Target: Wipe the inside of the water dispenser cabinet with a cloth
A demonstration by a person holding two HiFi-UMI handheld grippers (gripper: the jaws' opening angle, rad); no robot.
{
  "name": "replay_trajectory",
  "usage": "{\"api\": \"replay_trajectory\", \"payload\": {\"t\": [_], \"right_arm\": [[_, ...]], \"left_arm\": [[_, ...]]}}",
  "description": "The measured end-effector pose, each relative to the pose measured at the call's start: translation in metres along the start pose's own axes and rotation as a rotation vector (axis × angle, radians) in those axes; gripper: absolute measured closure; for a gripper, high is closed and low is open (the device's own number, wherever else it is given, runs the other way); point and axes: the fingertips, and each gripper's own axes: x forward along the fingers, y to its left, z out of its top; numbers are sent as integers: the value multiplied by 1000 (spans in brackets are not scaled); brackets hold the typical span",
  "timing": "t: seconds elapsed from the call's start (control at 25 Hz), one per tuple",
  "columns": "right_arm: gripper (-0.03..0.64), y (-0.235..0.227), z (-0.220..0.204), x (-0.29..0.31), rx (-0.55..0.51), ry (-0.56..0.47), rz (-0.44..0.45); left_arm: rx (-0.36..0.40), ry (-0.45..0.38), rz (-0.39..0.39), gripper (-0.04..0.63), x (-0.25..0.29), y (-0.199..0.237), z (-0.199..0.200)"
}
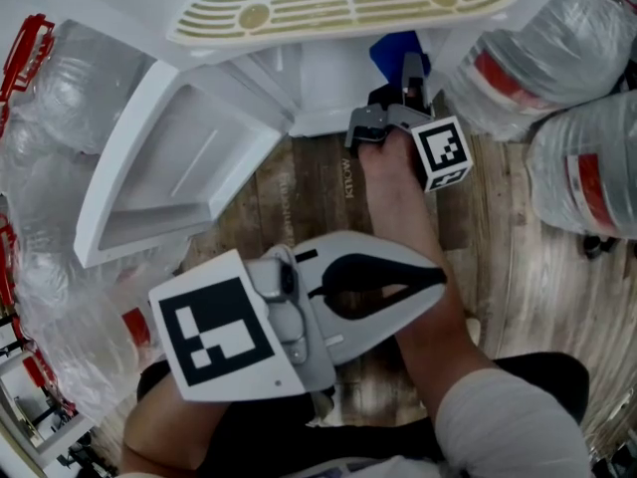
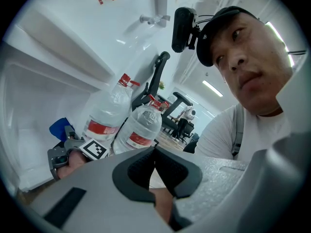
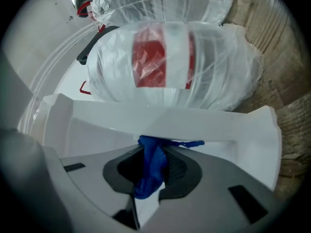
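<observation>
- where's the cloth [image 3: 150, 171]?
- blue, nubbly, pinched in the right claw [image 3: 156, 153] at the smooth white cabinet [image 3: 204, 125]. its top end is hidden under the edge.
- and the left claw [image 2: 155, 152]?
- pressed together on nothing, well apart from the cabinet.

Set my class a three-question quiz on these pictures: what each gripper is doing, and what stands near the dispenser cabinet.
1. Multiple choice: what is clamped in the right gripper? A) blue cloth B) bottle cap C) nothing
2. True or false: the left gripper has its jaws wide apart.
3. Fill in: the label on the wrapped water bottle is coloured ____.
Key: 1 A; 2 false, the jaws are together with nothing between them; 3 red.
</observation>
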Motion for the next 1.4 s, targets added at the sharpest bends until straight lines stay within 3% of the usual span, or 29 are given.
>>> {"api": "replay_trajectory", "payload": {"t": [0.28, 0.52, 0.84, 1.08, 1.4], "right_arm": [[549, -11, -7, -13, -92, 62, -14], [549, -9, -40, 34, 12, 126, 45], [549, -46, -31, 67, 106, 54, -71], [549, -49, -17, 39, 146, 10, -73], [549, -61, -6, -14, 116, 0, -107]], "left_arm": [[-1, -2, 2, 593, 1, 2, 2], [-4, 0, 7, 592, 1, 2, 2], [1, 4, 1, 592, 1, 2, -1], [-3, 6, 5, 592, -1, 4, -1], [-7, 1, 9, 592, -3, 4, 0]]}}
